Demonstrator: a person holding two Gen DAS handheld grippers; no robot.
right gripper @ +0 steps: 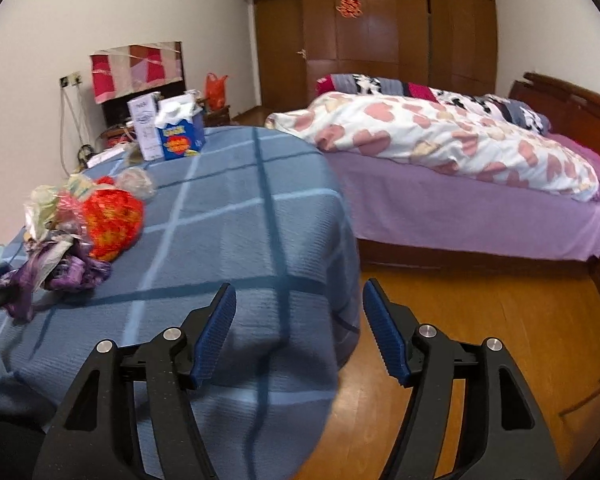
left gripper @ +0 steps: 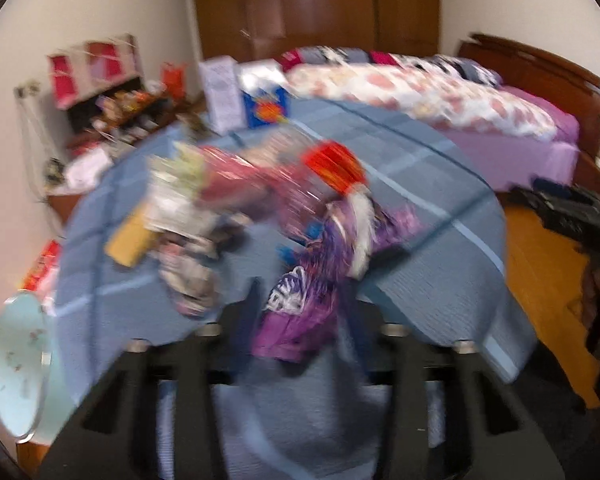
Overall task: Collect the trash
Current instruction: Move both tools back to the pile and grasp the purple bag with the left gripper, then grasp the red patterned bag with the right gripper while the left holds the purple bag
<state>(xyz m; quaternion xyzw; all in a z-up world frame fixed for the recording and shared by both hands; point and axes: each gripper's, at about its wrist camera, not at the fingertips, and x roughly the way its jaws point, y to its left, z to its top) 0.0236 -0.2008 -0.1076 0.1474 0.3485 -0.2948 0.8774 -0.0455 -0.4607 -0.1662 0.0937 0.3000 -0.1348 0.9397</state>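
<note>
We see a blue tablecloth point(right gripper: 236, 216) crossed by pale and dark blue lines in a wide check. At its left edge lie a purple wrapper point(left gripper: 296, 312) with white lettering, an orange-red crinkled bag point(right gripper: 112, 222) flecked yellow, and a yellow packet point(left gripper: 130, 240). At the far edge stands a blue box point(right gripper: 182, 140) with an orange-and-yellow burst. The duvet point(right gripper: 440, 140) is white with pink hearts over a lilac sheet point(right gripper: 460, 216). The right gripper point(right gripper: 299, 332) has ribbed blue pads on black fingers.
</note>
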